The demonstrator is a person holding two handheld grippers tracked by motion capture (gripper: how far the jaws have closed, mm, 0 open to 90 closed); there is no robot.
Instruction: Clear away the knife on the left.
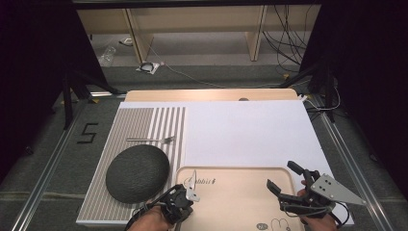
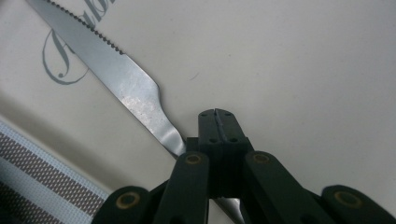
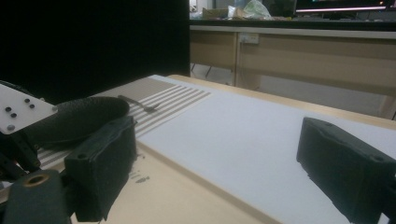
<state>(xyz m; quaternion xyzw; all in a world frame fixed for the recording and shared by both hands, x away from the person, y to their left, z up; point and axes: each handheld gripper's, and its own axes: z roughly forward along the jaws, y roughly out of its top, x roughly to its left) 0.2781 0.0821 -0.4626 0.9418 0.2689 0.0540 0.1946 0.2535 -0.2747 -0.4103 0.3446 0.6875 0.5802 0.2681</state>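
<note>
Gripping a knife (image 2: 122, 82) over the tray (image 1: 240, 202), left gripper (image 1: 185, 195) clamped, right gripper (image 1: 281, 178) level, jaws apart.

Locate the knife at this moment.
In the high view the knife is at the near left, clamped in the left gripper, blade over the tray, right of the dark round mat.

Wooden table (image 1: 211, 95) bears white sheet (image 1: 250, 134), striped mat (image 1: 144, 125).
</note>
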